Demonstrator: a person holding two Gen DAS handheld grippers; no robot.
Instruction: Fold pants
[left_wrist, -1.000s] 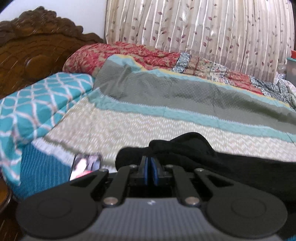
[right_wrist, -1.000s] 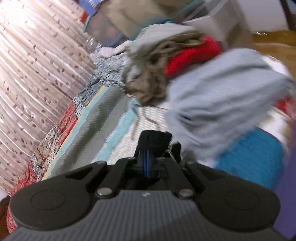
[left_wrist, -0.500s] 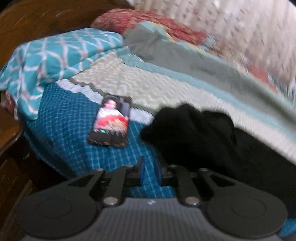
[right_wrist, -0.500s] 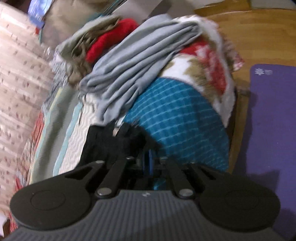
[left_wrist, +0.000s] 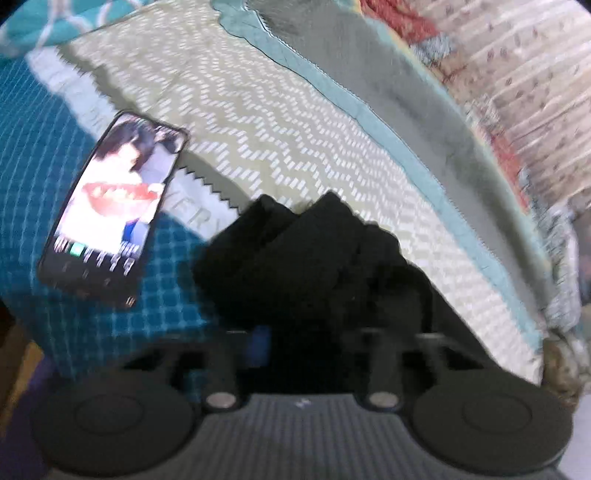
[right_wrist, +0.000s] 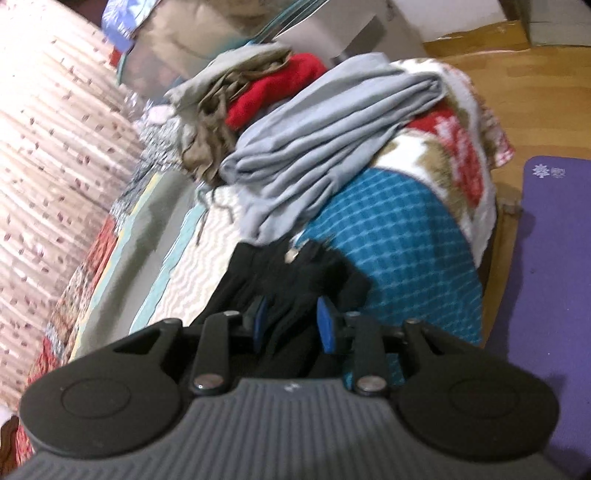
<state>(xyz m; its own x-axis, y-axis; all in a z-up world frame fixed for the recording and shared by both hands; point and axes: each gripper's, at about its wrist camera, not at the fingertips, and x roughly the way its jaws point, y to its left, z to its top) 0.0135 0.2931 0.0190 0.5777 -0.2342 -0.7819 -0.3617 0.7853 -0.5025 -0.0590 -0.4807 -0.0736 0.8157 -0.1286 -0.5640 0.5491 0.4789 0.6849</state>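
Since a second earlier both our grippers, left (left_wrist: 306, 339) and right (right_wrist: 291, 325), had let go, fingers apart over the black pants (left_wrist: 314, 258) near the bed's (left_wrist: 277, 147) front edge, so we judged a flat regrip best.

bed (left_wrist: 295, 155) w/ patchwork quilt | leaf-print curtain (right_wrist: 44, 140) behind | wood floor (right_wrist: 535, 92) | purple mat (right_wrist: 546, 266)

Since a second ago you've opened both grippers, the left gripper (left_wrist: 310, 347) and right gripper (right_wrist: 293, 321) each parting its jaws and releasing the black pants (left_wrist: 306, 266), which now lie bunched on the bed just beside the phone (left_wrist: 110, 206).
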